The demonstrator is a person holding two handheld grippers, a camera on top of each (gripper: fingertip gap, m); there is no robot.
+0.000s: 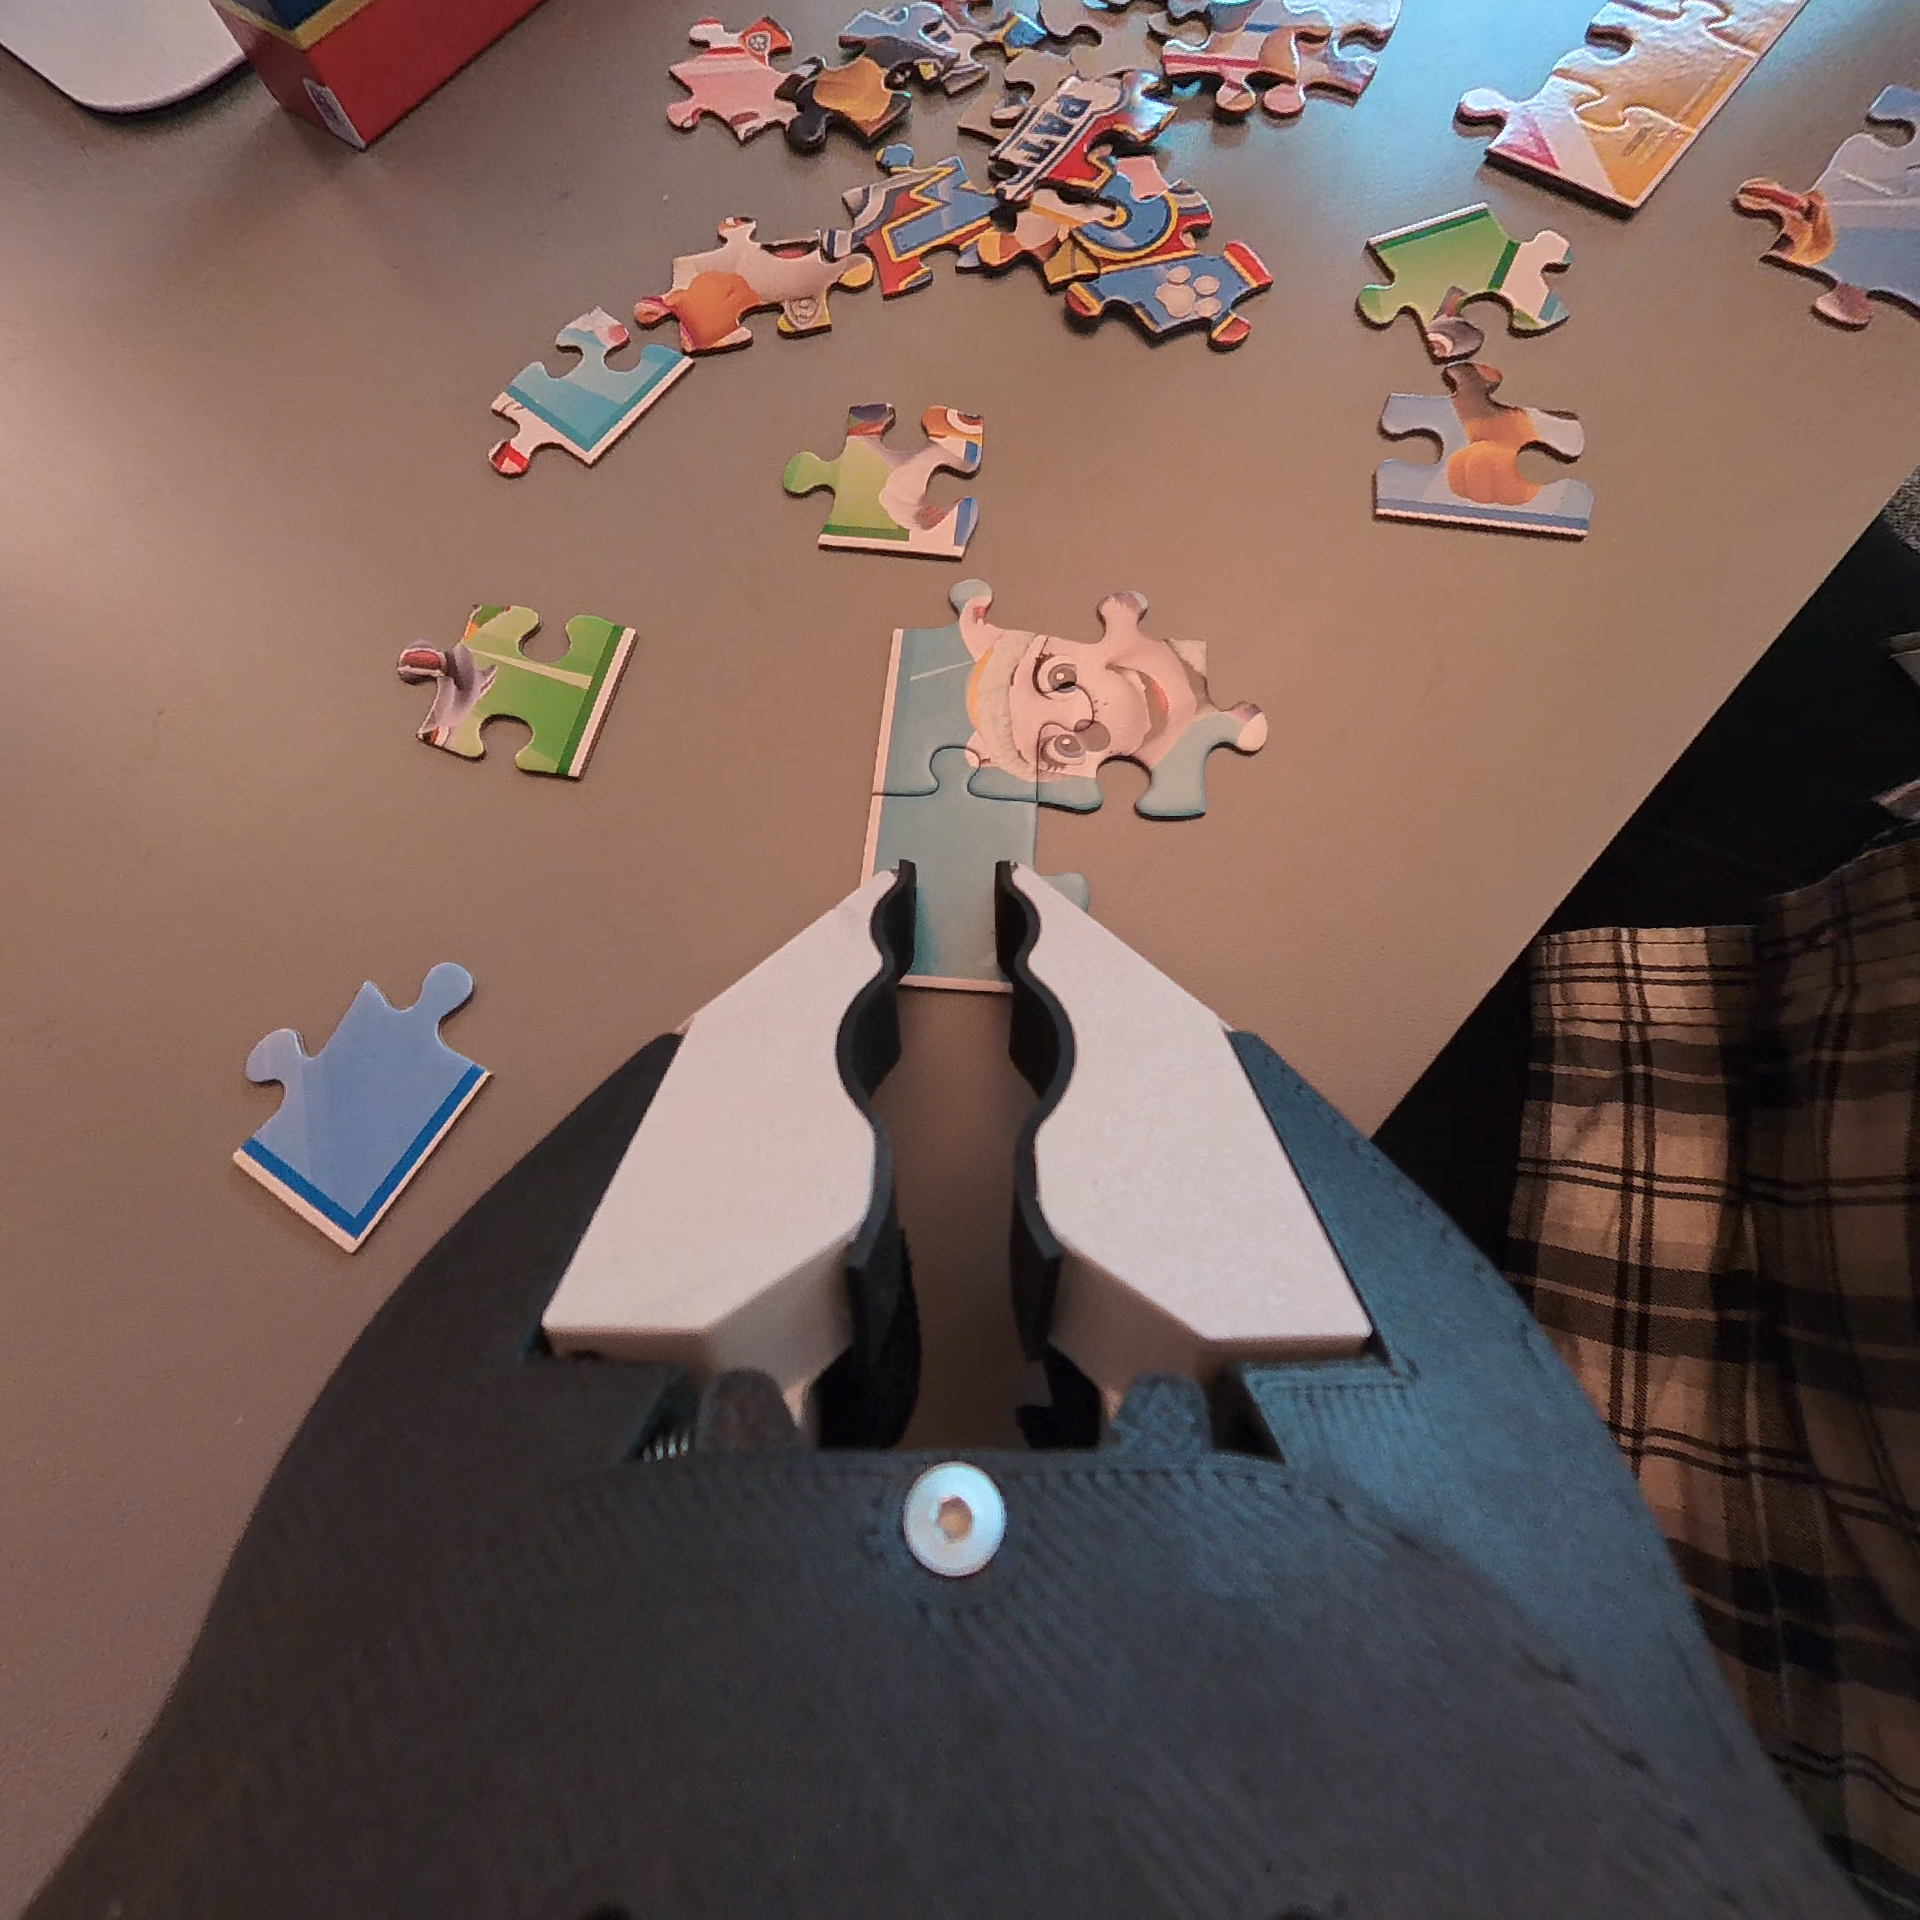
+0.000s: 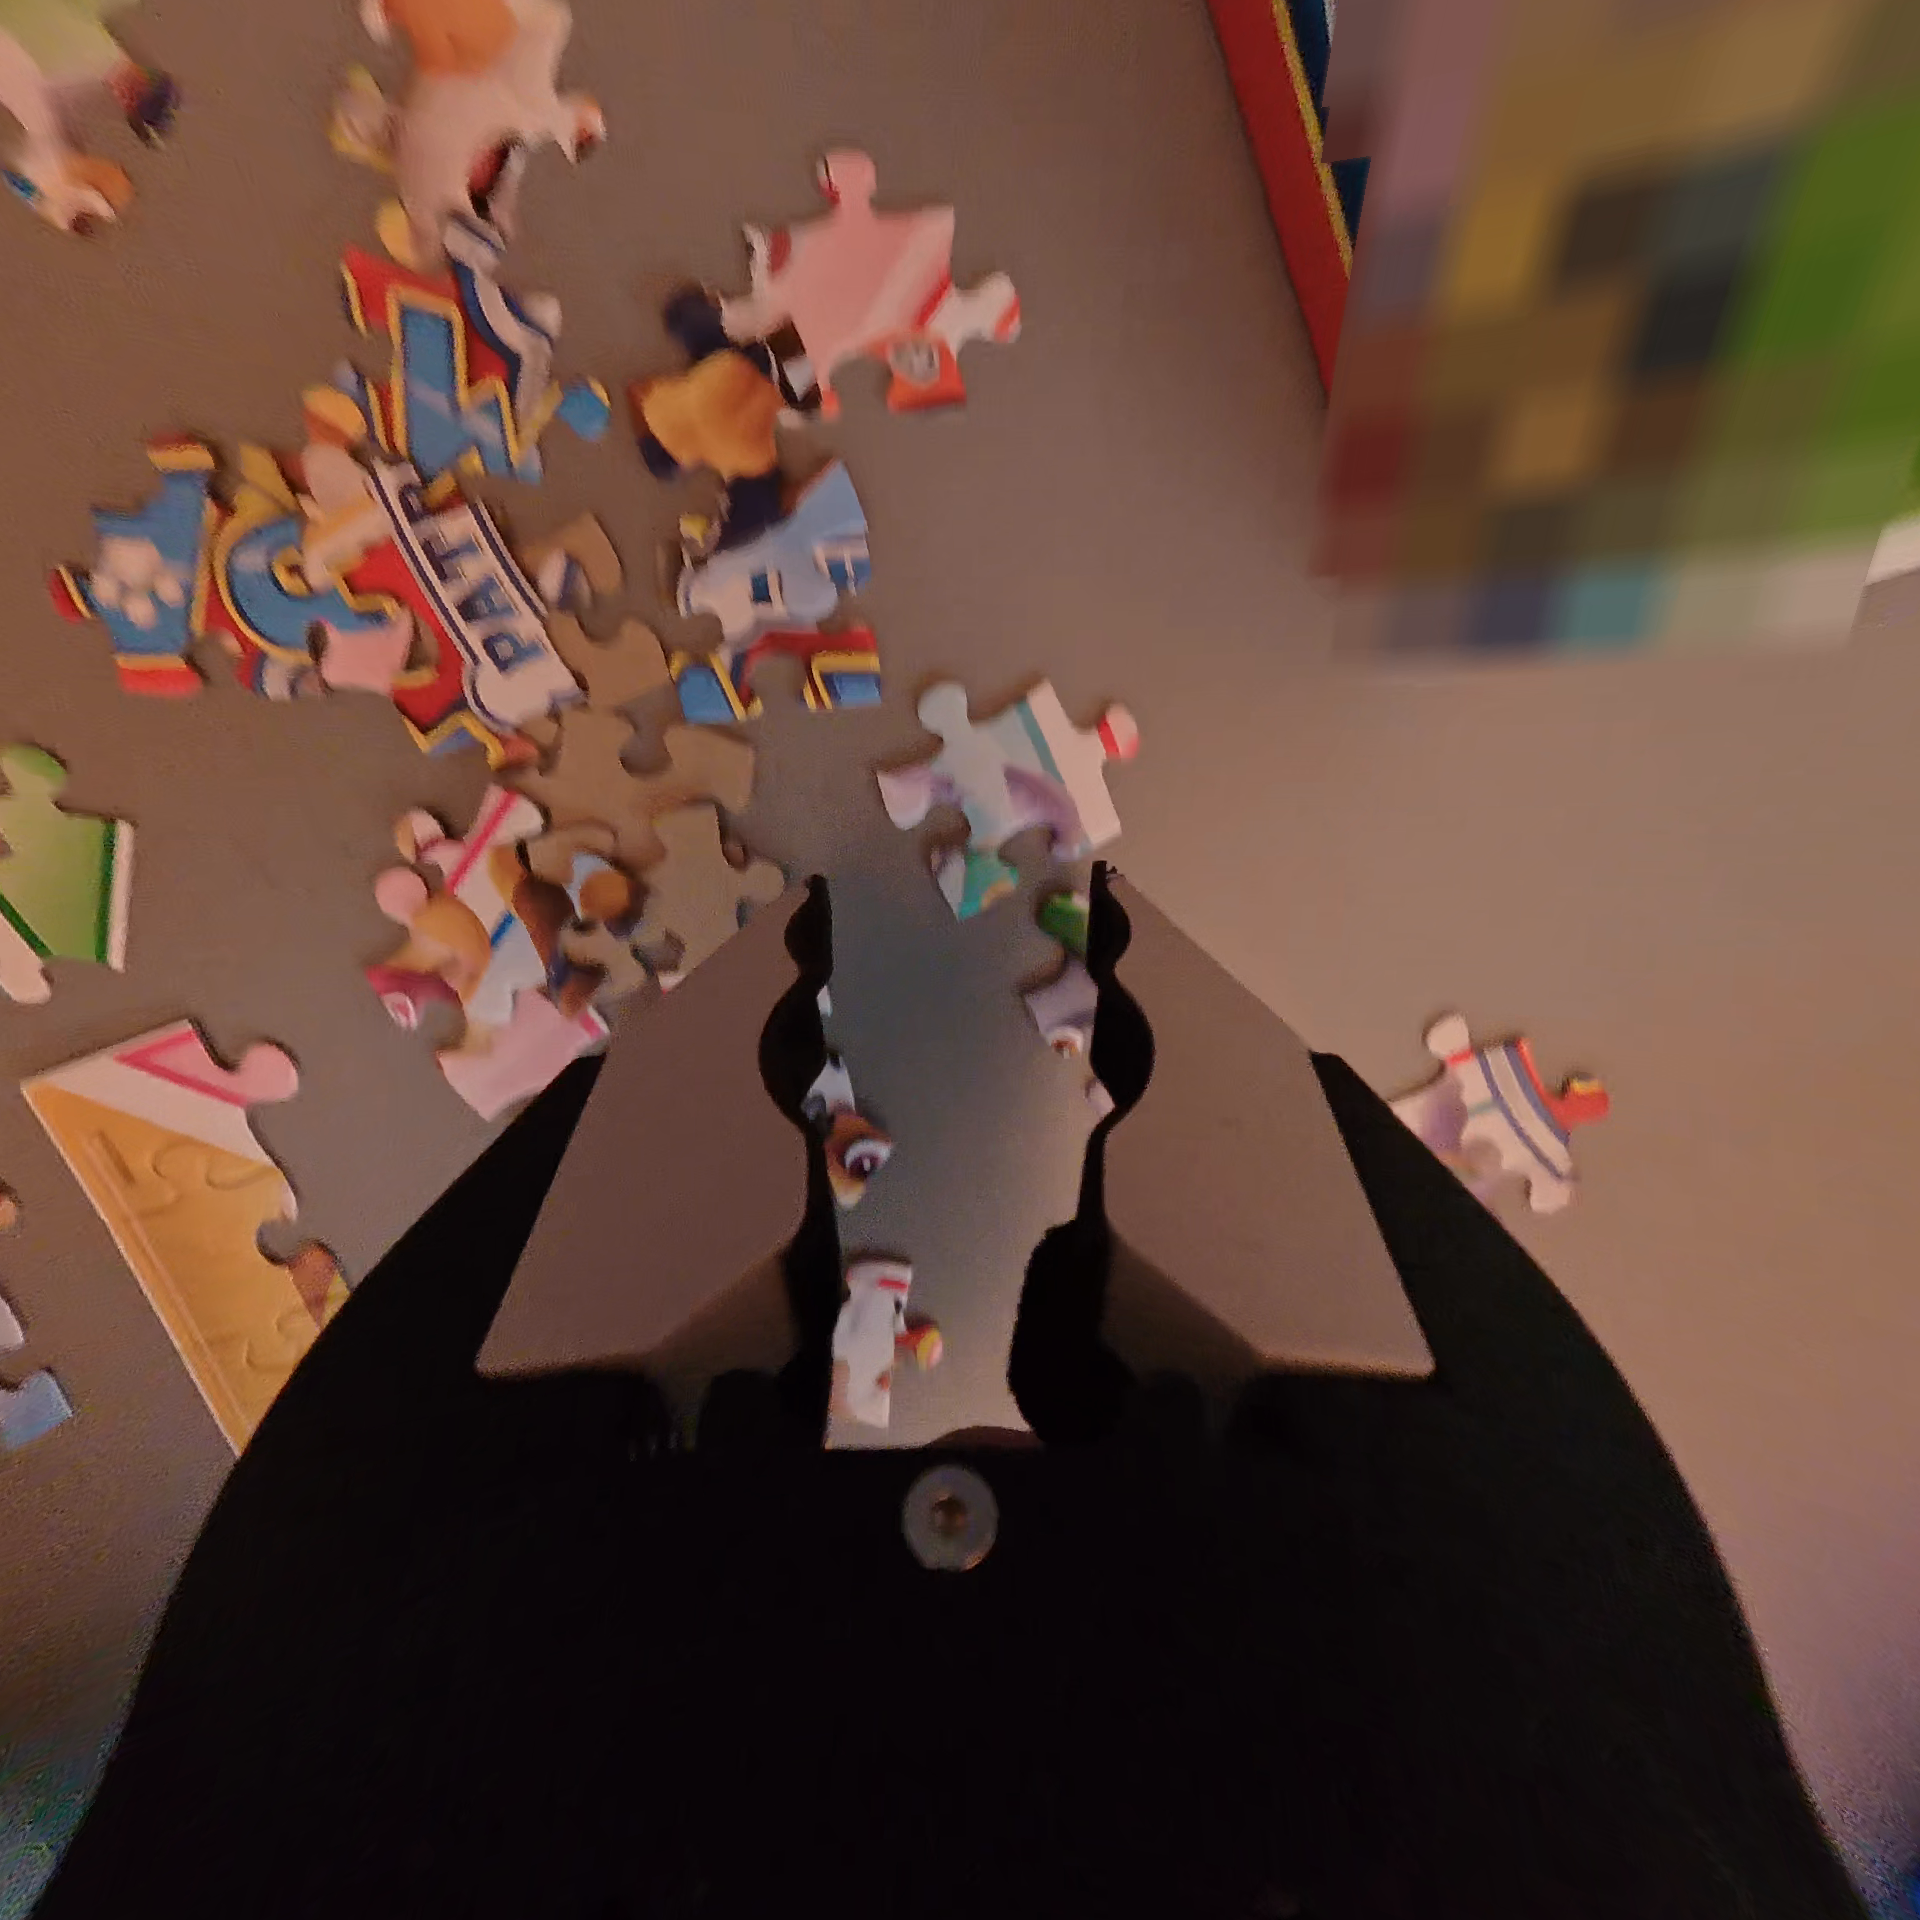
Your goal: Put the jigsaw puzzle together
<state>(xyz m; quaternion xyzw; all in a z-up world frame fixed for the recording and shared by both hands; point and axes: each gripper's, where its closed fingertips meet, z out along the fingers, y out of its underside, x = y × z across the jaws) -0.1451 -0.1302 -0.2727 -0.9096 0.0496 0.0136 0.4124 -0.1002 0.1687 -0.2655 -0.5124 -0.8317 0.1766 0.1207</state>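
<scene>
A joined cluster of teal puzzle pieces with a white cartoon pup (image 1: 1039, 727) lies flat on the grey-brown table (image 1: 260, 520). My left gripper (image 1: 954, 875) is slightly open, its tips over the cluster's near teal piece, gripping nothing. A pile of loose pieces (image 1: 1039, 187) lies beyond it. In the blurred right wrist view, my right gripper (image 2: 961, 883) is open and empty above the table (image 2: 1351, 935). A pastel piece (image 2: 1013, 790) lies just past its tips, the pile (image 2: 447, 582) lies to its left, and small pieces (image 2: 852, 1143) show between its fingers.
A joined yellow strip (image 1: 1621, 94) (image 2: 177, 1174) lies apart. Single pieces lie around: a blue one (image 1: 364, 1101), green ones (image 1: 530, 691) (image 1: 894, 488), one at the right (image 2: 1507, 1122). A red box (image 1: 353, 52) (image 2: 1288, 187) stands at the back. The table edge and plaid cloth (image 1: 1714, 1247) are on the right. Across from one pair of fingers to the other is roughly 30 cm.
</scene>
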